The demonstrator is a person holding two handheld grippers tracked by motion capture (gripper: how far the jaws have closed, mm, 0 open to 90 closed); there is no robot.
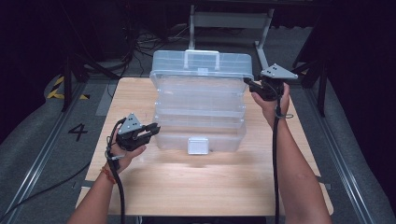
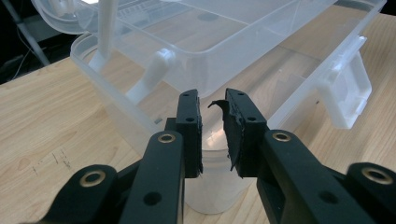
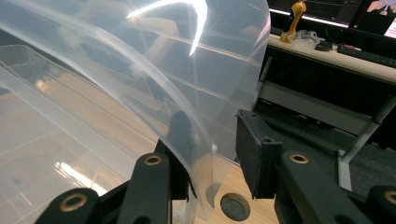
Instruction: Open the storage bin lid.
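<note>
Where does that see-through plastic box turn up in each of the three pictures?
High view: clear plastic box at the table's centre, lid raised.
Left gripper view: box across the top, beyond the jaws.
Right gripper view: its lid covers the left and centre.
Shared landmark: wooden table.

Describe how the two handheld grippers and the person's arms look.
Both the left gripper and the right gripper are black, each topped by a grey three-cornered plate and trailing a black cable along a bare forearm. The jaws carry flat black pads and brass-coloured rivets. A reddish band circles the left wrist.
</note>
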